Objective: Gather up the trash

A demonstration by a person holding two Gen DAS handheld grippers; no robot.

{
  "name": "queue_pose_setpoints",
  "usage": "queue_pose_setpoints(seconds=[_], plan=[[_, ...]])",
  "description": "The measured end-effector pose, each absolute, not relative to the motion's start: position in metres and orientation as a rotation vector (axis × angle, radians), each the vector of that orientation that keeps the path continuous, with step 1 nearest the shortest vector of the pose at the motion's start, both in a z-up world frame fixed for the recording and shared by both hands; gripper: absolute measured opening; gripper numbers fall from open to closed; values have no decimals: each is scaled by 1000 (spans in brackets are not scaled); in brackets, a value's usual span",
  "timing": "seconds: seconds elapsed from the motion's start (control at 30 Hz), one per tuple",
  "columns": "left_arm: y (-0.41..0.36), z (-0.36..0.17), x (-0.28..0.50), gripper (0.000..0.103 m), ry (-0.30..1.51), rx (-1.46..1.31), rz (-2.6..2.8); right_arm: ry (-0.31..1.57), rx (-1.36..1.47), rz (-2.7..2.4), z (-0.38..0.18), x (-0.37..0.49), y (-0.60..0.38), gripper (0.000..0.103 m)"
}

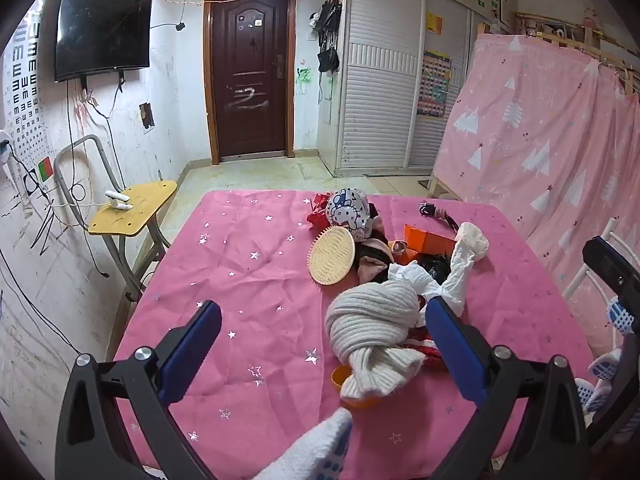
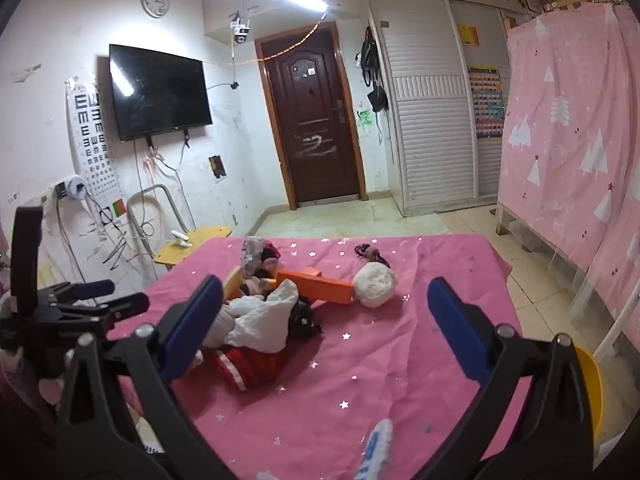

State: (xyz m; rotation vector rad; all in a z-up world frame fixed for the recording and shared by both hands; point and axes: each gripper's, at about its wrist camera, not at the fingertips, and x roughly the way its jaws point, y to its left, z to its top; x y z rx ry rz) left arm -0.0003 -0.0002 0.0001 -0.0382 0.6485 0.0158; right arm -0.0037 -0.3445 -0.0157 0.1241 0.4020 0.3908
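Note:
A pile of items lies on the pink star cloth table (image 1: 256, 280). In the left wrist view I see a knotted cream knit scarf (image 1: 372, 324), crumpled white paper (image 1: 460, 264), a round wooden brush (image 1: 332, 255), an orange box (image 1: 428, 242) and a Hello Kitty cap (image 1: 347, 210). My left gripper (image 1: 320, 320) is open and empty, just in front of the scarf. My right gripper (image 2: 324, 300) is open and empty above the table; white crumpled paper (image 2: 264, 316), a red cloth (image 2: 252, 364), the orange box (image 2: 316, 284) and a white paper ball (image 2: 374, 284) lie ahead of it.
A small orange cup (image 1: 352, 384) sits under the scarf end. A yellow stool (image 1: 132, 208) stands left of the table. A pink curtained bunk (image 1: 540, 128) is at the right. A yellow bin (image 2: 590, 384) shows at the right edge. A dark door (image 1: 250, 68) is behind.

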Motion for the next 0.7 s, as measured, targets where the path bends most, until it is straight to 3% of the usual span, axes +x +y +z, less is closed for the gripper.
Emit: queue_pose_setpoints(seconds=[0.7], plan=[[-1, -5, -1, 94, 658, -46, 19, 401, 129, 390, -15, -4, -346, 99]])
